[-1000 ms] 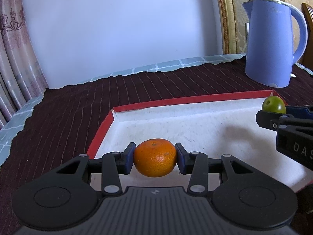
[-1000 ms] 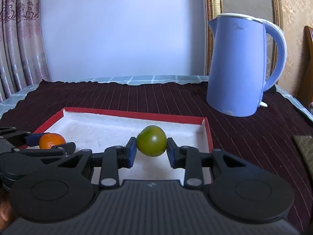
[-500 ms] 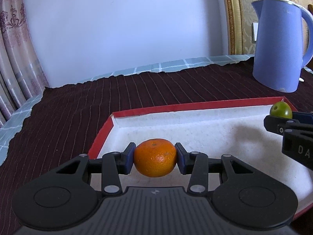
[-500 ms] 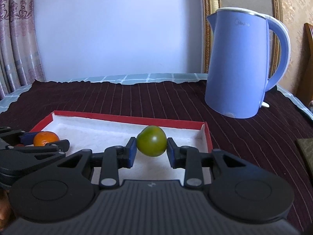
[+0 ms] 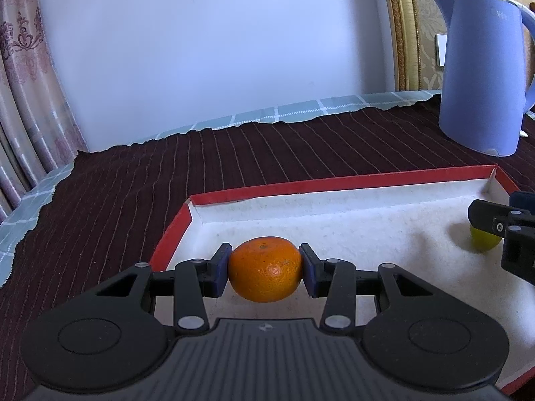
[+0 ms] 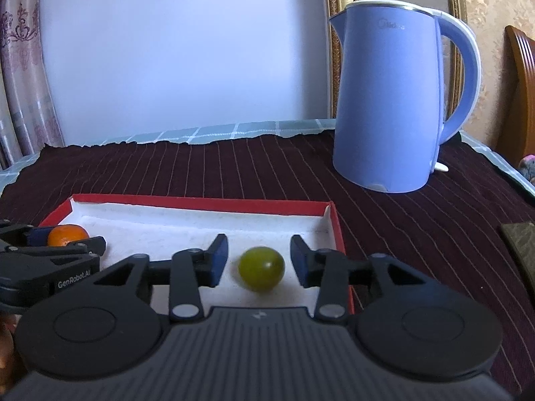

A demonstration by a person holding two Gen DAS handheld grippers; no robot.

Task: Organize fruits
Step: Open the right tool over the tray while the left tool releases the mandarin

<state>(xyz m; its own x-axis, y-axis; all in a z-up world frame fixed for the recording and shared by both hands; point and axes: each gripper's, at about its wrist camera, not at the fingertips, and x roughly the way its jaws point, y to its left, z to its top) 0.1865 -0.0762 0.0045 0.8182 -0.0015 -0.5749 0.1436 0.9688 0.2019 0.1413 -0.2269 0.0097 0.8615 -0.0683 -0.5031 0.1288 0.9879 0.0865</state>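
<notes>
An orange mandarin [image 5: 264,274] is pinched between the blue pads of my left gripper [image 5: 264,272], low over the white floor of a red-rimmed tray [image 5: 334,183]. From the right wrist view the same mandarin [image 6: 67,235] shows at the tray's [image 6: 200,204] left end. A small green fruit [image 6: 261,268] lies on the tray floor near its right end, between the pads of my right gripper [image 6: 259,264]. Those jaws are opening, with a gap on each side of the fruit. In the left wrist view the green fruit [image 5: 485,242] is half hidden behind the right gripper's fingers [image 5: 495,220].
A blue electric kettle [image 6: 394,100] stands on the dark striped tablecloth [image 6: 418,234] behind the tray's right corner. A curtain [image 5: 23,100] hangs at the left and a gilt frame [image 6: 337,33] stands behind the kettle. A dark flat object [image 6: 521,244] lies at the far right.
The right gripper's jaws have parted and let go of the green fruit, which now rests on the tray floor. The left gripper still grips the mandarin, and the tray sits further left in its view.
</notes>
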